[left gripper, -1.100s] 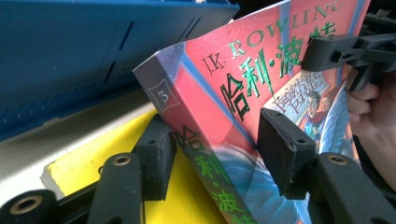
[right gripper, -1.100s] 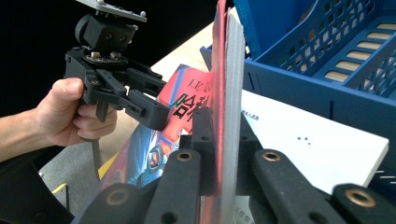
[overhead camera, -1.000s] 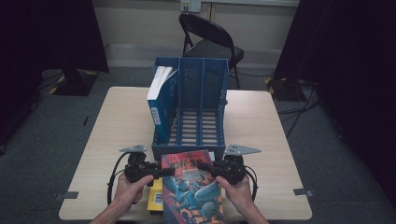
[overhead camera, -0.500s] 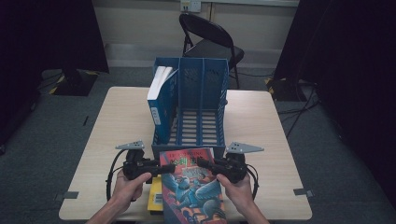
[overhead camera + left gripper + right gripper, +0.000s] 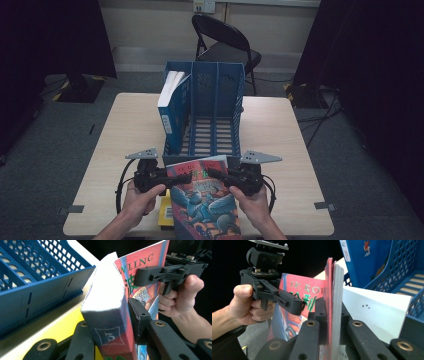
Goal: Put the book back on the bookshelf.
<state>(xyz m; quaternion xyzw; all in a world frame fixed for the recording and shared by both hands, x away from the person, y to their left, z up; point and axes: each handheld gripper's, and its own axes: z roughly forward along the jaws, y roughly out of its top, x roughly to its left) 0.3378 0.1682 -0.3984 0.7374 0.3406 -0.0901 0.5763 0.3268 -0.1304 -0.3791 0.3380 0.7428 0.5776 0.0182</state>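
I hold the red book (image 5: 205,197) with both grippers at the 6 o'clock edge of the desk (image 5: 280,135), just in front of the blue file rack (image 5: 212,107). My left gripper (image 5: 182,178) has just been closing its fingers, and now they press on the book's spine side. My right gripper (image 5: 214,174) has its fingers tight on the opposite edge, pinching cover and pages. At 12 o'clock, a blue book (image 5: 170,107) stands in the rack's left compartment. A yellow book (image 5: 165,217) lies under the red one.
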